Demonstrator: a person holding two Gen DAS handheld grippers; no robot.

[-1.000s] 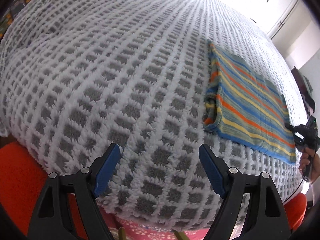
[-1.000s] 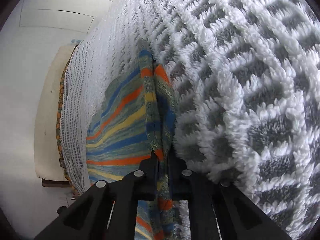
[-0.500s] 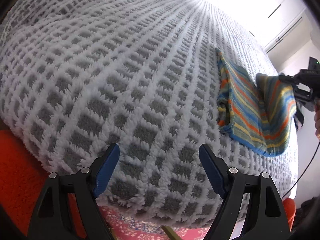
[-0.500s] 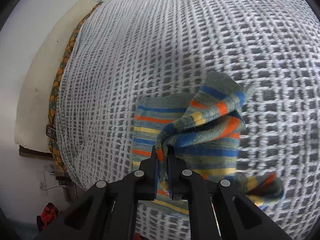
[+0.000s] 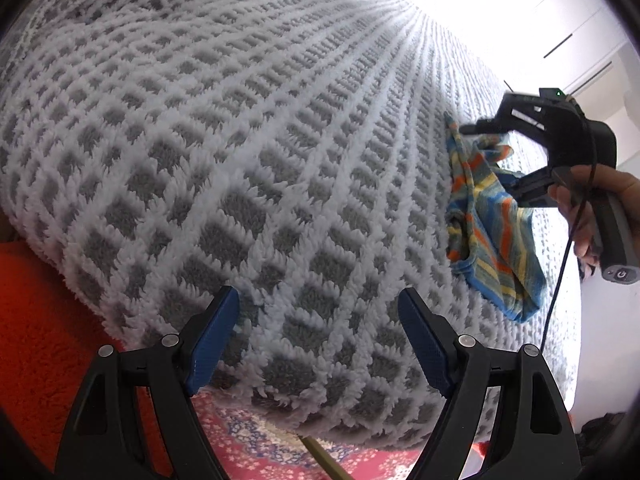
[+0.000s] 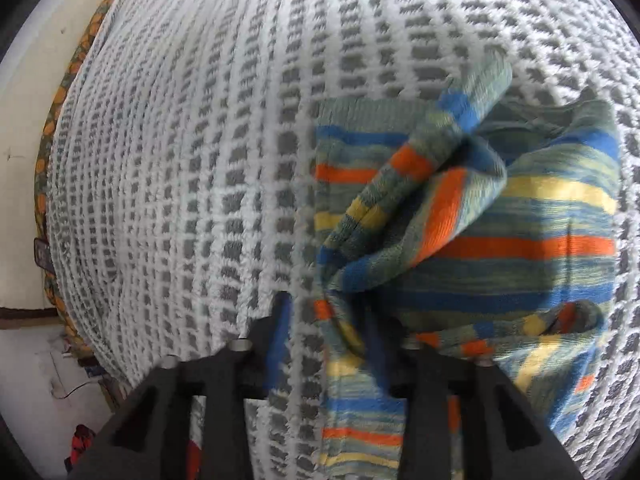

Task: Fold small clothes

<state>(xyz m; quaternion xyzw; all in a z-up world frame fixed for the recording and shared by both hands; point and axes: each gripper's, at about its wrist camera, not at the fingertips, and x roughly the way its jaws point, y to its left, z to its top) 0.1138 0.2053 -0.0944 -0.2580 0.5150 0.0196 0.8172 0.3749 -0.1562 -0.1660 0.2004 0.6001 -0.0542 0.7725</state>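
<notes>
A small striped garment (image 6: pixel 480 240), green with blue, orange and yellow bands, lies bunched and partly doubled over on the white and grey checked blanket (image 6: pixel 200 160). My right gripper (image 6: pixel 332 320) hovers over its near edge with jaws apart; a fold of the cloth drapes loosely between the fingers. In the left wrist view the garment (image 5: pixel 488 240) lies at the right, with the hand-held right gripper (image 5: pixel 480 130) over it. My left gripper (image 5: pixel 318 316) is open and empty above the blanket's near edge, well left of the garment.
The blanket (image 5: pixel 240 140) covers a bed. An orange fleece cover (image 5: pixel 36 320) and a red patterned rug (image 5: pixel 256 436) lie below its near edge. A patterned mattress edge (image 6: pixel 60 100) and white wall are at the left of the right wrist view.
My right gripper carried the garment's edge up and over the rest, then opened, so the cloth now drapes loose. My left gripper stayed open and drifted slightly.
</notes>
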